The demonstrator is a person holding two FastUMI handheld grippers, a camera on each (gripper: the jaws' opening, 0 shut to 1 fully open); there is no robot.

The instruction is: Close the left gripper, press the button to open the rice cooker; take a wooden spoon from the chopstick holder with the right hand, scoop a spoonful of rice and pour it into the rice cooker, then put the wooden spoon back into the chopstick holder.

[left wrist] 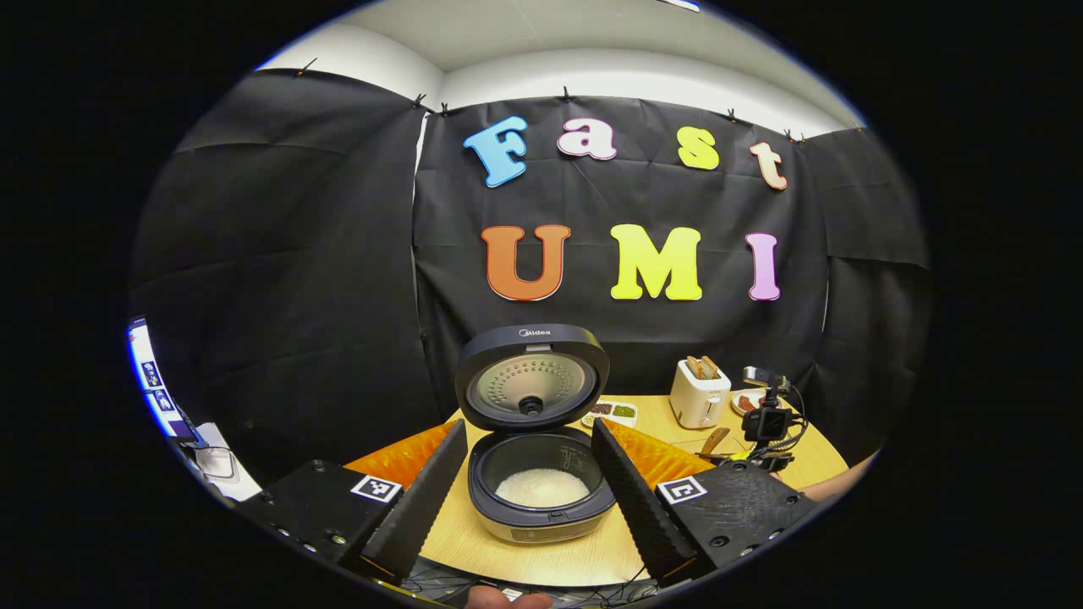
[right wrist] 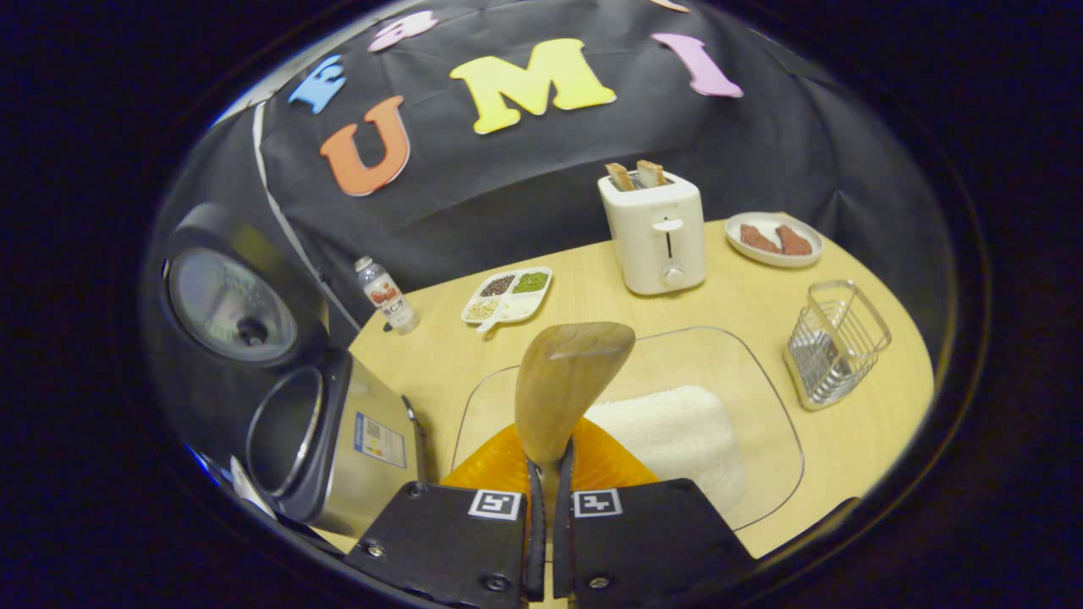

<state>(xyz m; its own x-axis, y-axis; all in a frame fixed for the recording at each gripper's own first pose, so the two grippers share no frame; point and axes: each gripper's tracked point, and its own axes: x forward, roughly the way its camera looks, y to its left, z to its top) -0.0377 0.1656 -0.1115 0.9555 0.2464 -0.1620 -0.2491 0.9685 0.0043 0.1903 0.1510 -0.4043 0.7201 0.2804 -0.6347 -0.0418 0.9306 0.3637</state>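
The rice cooker [left wrist: 541, 516] stands open on the wooden table, its lid [left wrist: 531, 376] tipped up and white rice [left wrist: 541, 487] in the pot. My left gripper [left wrist: 529, 428] is open, its two fingers spread wide on either side of the cooker without touching it. My right gripper [right wrist: 550, 467] is shut on the handle of the wooden spoon [right wrist: 568, 381], whose bowl points up and forward with no rice seen on it. Below the spoon lies a clear glass tray [right wrist: 766, 397] holding a heap of rice [right wrist: 677, 433]. The wire chopstick holder [right wrist: 833, 342] stands to the right; the open cooker [right wrist: 338, 436] is to the left.
A white toaster [right wrist: 656, 233] with bread slices stands at the back, a plate [right wrist: 774, 239] to its right. A divided dish [right wrist: 508, 296] of grains and a small bottle [right wrist: 385, 296] sit near the back left. The other gripper [left wrist: 766, 421] shows beyond the cooker's right.
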